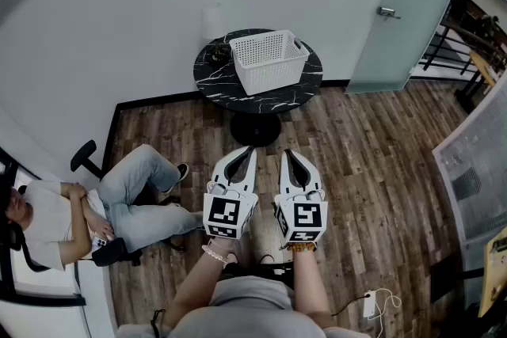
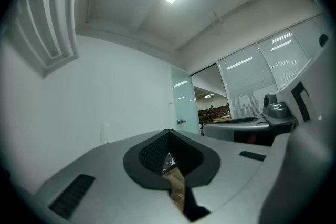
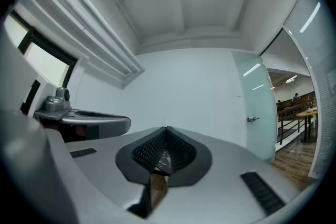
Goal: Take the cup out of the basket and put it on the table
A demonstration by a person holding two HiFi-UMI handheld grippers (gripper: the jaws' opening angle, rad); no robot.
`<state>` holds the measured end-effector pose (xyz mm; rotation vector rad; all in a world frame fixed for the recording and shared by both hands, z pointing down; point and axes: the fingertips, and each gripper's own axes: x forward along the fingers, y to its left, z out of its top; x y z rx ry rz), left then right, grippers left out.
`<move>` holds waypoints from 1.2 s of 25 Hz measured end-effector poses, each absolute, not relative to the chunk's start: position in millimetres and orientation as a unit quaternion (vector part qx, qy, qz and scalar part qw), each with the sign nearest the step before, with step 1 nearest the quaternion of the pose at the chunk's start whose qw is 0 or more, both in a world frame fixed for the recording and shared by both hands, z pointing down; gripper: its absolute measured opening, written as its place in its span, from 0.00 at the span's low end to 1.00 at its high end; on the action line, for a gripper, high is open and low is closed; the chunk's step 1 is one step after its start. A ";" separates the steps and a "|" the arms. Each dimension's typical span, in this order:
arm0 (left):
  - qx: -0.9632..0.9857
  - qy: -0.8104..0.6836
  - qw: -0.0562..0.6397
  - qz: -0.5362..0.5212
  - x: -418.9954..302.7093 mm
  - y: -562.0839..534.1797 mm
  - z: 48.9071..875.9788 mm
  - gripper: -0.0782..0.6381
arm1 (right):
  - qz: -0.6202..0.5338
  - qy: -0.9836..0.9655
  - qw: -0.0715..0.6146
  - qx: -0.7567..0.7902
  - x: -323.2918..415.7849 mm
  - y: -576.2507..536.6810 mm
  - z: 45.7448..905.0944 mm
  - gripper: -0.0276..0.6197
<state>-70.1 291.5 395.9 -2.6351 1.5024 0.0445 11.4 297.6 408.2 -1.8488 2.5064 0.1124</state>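
Our left tongs (image 1: 246, 155) are pressed together at the tips with nothing between them; the left gripper view shows the two dark pads meeting in a point. Our right tongs (image 1: 292, 157) are likewise closed on nothing, the ribbed pads touching. Both are held side by side, just apart from each other, their marker cubes facing up toward us, and they point at the far side of the room over the wooden floor (image 1: 372, 170).

Beyond them, well apart from the tips, stands a round black marble worktop (image 1: 299, 89) on a single pedestal. A white perforated plastic basket (image 1: 274, 80) rests on it, slightly right of its middle. From here we cannot make out the cup inside the basket. A small dark object (image 1: 215, 54) sits on the worktop just left of the basket, and a pale cylinder (image 1: 212, 21) stands at the far left rim, too washed out to name.

A seated person (image 1: 119, 210) is on the near left. A frosted glass door (image 1: 412, 4) is on the far right.
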 end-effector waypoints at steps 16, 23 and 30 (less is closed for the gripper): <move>-0.862 0.504 0.054 0.008 -53.2 294.7 401.4 0.12 | 0.031 0.811 0.029 -0.583 28.8 299.8 410.1 0.06; -0.856 0.514 0.053 0.008 -42.0 299.1 401.1 0.12 | 0.033 0.819 0.027 -0.573 39.0 301.8 410.5 0.06; -0.849 0.526 0.047 0.010 -34.5 307.7 404.5 0.12 | 0.034 0.827 0.022 -0.561 46.2 307.6 416.9 0.06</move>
